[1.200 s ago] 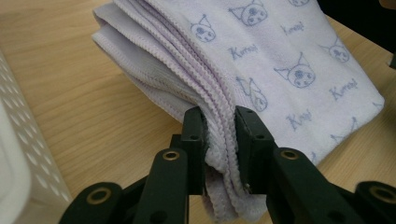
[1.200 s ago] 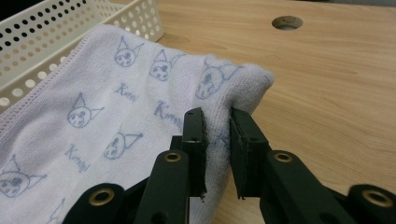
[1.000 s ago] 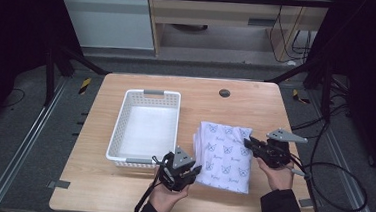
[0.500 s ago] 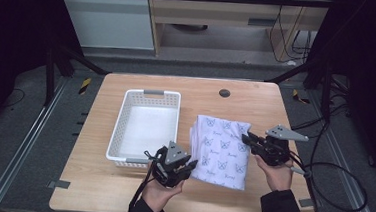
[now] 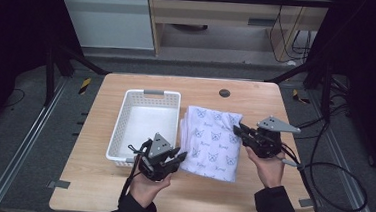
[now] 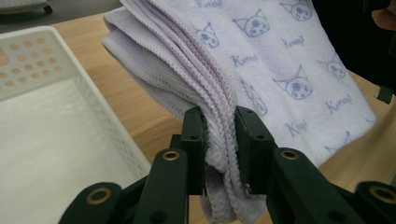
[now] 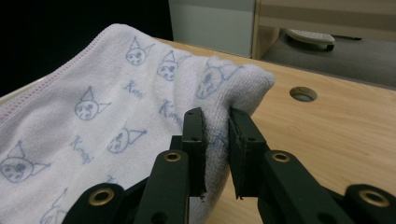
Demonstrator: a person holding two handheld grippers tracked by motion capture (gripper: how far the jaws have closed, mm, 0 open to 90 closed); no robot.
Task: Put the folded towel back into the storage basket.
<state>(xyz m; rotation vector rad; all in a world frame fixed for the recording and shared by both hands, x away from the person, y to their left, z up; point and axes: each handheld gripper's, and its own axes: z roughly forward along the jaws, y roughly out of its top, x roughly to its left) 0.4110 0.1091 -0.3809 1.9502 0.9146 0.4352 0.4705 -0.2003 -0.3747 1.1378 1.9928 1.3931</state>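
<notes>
A folded pale lilac towel (image 5: 212,142) printed with small cat faces hangs between my two grippers, just above the wooden table (image 5: 256,98). My left gripper (image 5: 178,158) is shut on the towel's near left edge; the left gripper view shows its stacked hems (image 6: 219,105) pinched between the pads. On the right side my right gripper (image 5: 238,131) is shut on a folded corner of the towel (image 7: 140,100). A white perforated basket (image 5: 144,124) stands just left of the towel, with nothing inside it.
A round cable hole (image 5: 224,93) sits near the table's far edge. Cables (image 5: 339,171) trail off the right side of the table. Metal rails run along the floor on both sides. Bare table top lies in front of the basket and towel.
Both grippers have risen with the towel held between them and shifted left toward the basket. The towel has come up off the table.
</notes>
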